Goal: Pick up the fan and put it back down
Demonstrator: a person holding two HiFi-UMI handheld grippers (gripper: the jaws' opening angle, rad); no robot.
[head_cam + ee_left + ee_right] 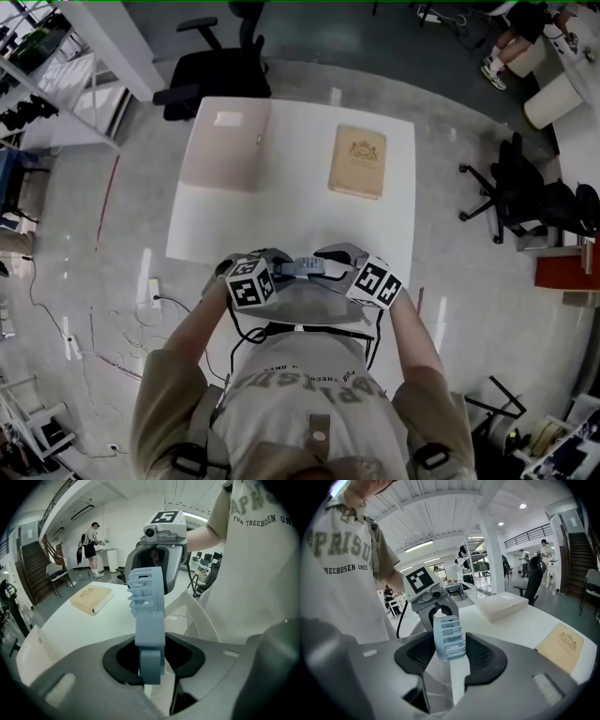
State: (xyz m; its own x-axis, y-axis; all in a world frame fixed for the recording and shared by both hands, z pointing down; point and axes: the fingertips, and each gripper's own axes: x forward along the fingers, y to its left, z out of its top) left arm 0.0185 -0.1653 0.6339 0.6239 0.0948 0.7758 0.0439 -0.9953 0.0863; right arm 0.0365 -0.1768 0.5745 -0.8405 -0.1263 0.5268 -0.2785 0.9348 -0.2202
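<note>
A pale blue fan point(305, 266) with a slatted head hangs level between my two grippers, over the near edge of the white table point(281, 220). My left gripper point(151, 660) is shut on the fan's point(149, 616) narrow handle end. My right gripper point(450, 656) faces it from the other side, and the fan's point(449, 637) slatted end sits between its pads, which touch both sides. In the head view the left gripper point(281, 268) and the right gripper point(330, 266) nearly meet, their marker cubes turned toward me.
A tan book point(357, 161) lies at the table's far right and a pale flat box point(227, 145) at its far left. A white mesh chair back point(300, 305) sits just below the grippers. A black office chair point(216, 70) stands beyond the table.
</note>
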